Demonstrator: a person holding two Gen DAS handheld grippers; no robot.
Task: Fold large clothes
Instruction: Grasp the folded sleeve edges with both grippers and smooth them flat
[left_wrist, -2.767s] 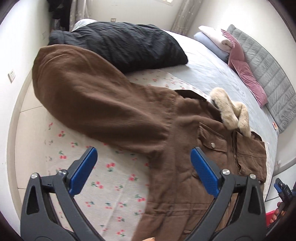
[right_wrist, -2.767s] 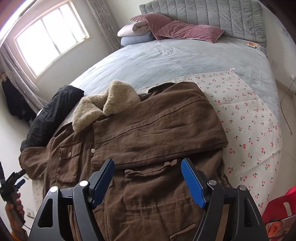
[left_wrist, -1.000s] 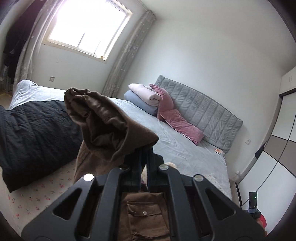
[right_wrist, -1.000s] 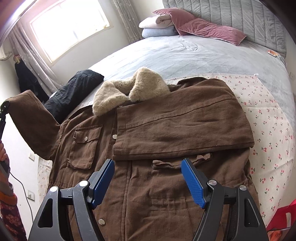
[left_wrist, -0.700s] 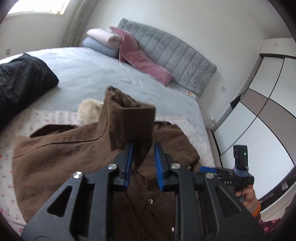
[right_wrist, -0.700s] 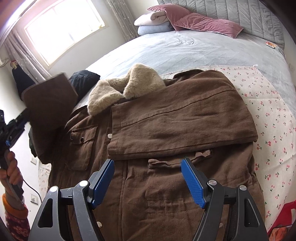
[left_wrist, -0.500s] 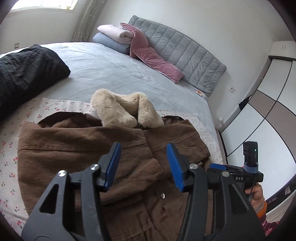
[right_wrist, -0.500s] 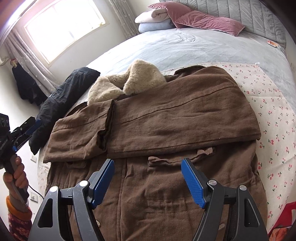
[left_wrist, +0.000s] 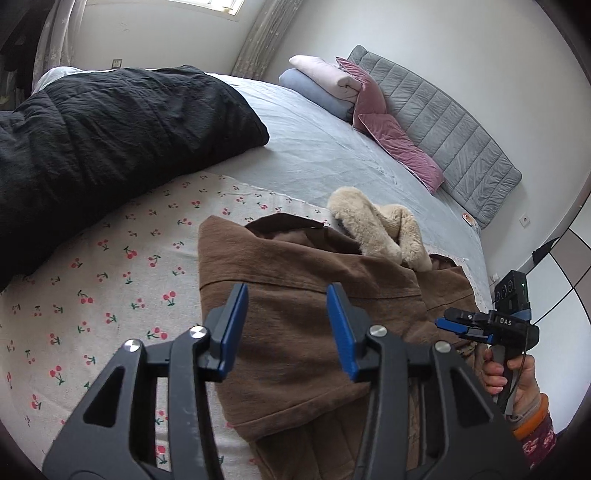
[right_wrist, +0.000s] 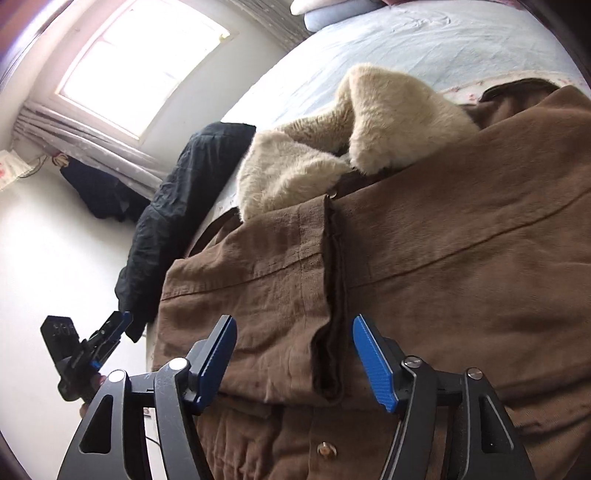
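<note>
Above the folded brown coat, both tools gape, holding nothing.

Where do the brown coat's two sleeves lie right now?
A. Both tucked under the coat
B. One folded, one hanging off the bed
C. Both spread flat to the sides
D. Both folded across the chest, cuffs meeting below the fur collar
D: in the right wrist view both sleeves of the brown coat lie across its chest, cuffs meeting below the fur collar.
</note>
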